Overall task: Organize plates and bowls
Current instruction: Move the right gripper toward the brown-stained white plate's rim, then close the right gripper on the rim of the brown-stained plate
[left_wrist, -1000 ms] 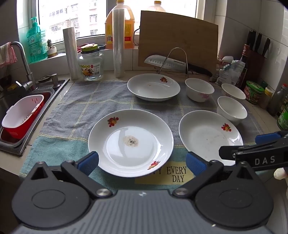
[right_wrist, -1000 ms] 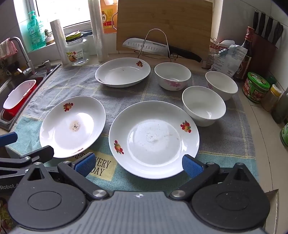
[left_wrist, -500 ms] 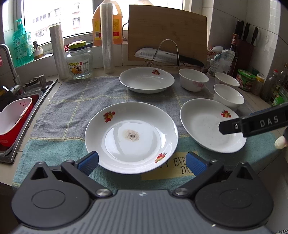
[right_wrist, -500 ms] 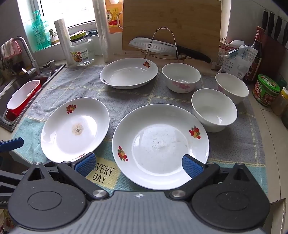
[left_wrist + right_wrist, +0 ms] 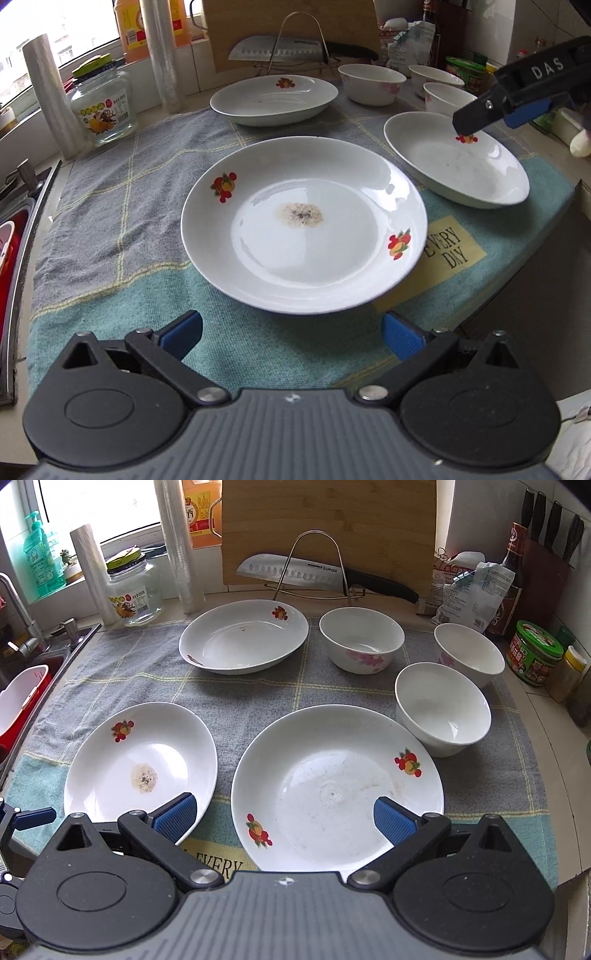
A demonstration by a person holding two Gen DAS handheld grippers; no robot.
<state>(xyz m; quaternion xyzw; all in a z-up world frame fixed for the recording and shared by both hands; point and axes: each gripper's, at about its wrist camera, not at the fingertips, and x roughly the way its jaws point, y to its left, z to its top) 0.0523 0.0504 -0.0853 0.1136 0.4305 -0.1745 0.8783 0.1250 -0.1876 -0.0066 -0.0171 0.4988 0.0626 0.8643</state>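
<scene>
Three white fruit-print plates lie on a towel (image 5: 240, 690): a left plate with a brown stain (image 5: 303, 225) (image 5: 140, 764), a right plate (image 5: 338, 786) (image 5: 456, 158) and a far plate (image 5: 243, 640) (image 5: 273, 99). Three white bowls (image 5: 362, 638) (image 5: 469, 653) (image 5: 443, 709) stand at the right. My left gripper (image 5: 291, 334) is open and empty just before the stained plate's near rim. My right gripper (image 5: 284, 821) is open and empty over the right plate's near rim; it shows above that plate in the left wrist view (image 5: 491, 114).
A knife (image 5: 317, 576) rests on a wire rack before a wooden cutting board (image 5: 328, 528). A glass jar (image 5: 133, 590), film rolls and bottles stand at the back left. A sink with a red-and-white basket (image 5: 18, 701) is left. Jars and a knife block (image 5: 546, 572) stand at the right.
Both grippers moved forward and lower toward the plates. The right gripper now hovers over the right plate. Nothing was grasped and no dish moved.
</scene>
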